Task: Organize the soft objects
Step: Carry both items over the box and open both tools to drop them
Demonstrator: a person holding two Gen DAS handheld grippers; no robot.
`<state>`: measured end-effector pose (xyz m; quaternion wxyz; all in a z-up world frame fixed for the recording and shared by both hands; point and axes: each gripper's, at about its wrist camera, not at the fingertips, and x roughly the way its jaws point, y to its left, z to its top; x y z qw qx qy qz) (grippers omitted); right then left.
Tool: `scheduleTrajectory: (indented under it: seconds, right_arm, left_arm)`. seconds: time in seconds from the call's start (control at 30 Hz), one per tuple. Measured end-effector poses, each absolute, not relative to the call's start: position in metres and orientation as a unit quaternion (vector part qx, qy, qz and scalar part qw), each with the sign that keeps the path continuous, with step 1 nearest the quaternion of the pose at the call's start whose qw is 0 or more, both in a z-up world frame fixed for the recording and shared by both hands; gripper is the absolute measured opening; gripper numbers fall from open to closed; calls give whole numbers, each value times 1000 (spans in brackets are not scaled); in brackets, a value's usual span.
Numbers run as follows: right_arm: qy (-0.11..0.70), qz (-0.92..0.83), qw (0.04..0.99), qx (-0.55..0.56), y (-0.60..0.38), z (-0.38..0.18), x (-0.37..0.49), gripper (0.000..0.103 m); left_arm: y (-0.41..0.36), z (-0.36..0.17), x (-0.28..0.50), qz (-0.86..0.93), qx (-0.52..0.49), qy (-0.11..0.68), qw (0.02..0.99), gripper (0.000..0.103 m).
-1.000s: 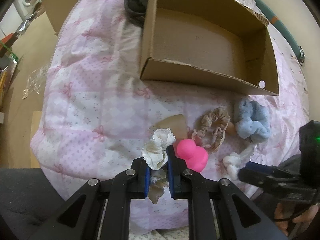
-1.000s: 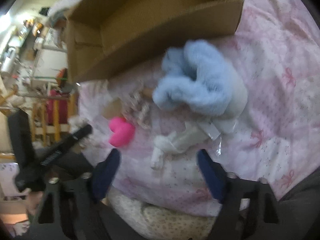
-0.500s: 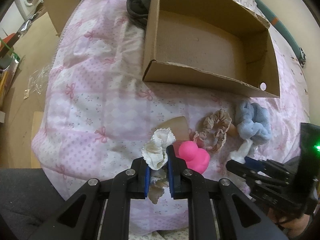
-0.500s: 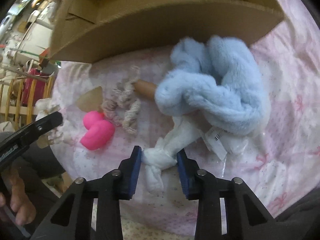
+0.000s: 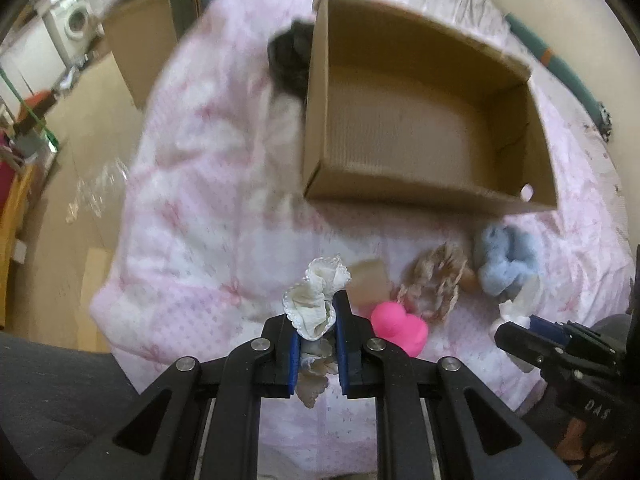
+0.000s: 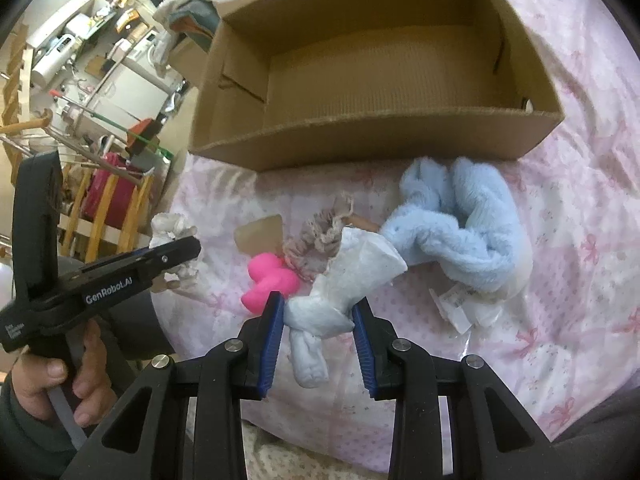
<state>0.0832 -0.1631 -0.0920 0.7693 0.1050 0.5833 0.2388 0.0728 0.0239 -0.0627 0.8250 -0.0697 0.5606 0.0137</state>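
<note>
1. Left gripper (image 5: 316, 320) — fingers nearly closed, clamped on a cream, lace-edged ruffled fabric scrunchie (image 5: 316, 296) that pokes out past the tips toward 12 o'clock.
2. Right gripper (image 6: 318, 312) — fingers have just been closing, now partly closed on the knot of a white knotted cloth bundle (image 6: 344, 284), pads pressing both sides; bundle's long axis running from the fingers toward 1 o'clock.
3. Open brown cardboard box (image 6: 360, 136) — bare inside, lying at 12 o'clock from both grippers, long axis across the view; near wall first in the path.
4. Left on the pink bow-print bedspread (image 6: 580, 240), between fingers and box: pale blue fluffy plush piece (image 6: 460, 220) at 1 o'clock of the right gripper, hot-pink rounded soft toy (image 6: 272, 276) at 10 o'clock, beige crinkled scrunchie (image 6: 320, 236) just beyond.
5. Judged next: carry up and over the near wall; right gripper looks slightly nearer the box.
</note>
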Motion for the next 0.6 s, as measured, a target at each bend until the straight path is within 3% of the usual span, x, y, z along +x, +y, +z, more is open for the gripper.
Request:
scheduleTrajectory:
  seconds: [0.6]
  right_arm:
    - [426,227,864,148,-222,-2,76,36]
  left_arm:
    - [28,1,74,22,-71,456,887,13]
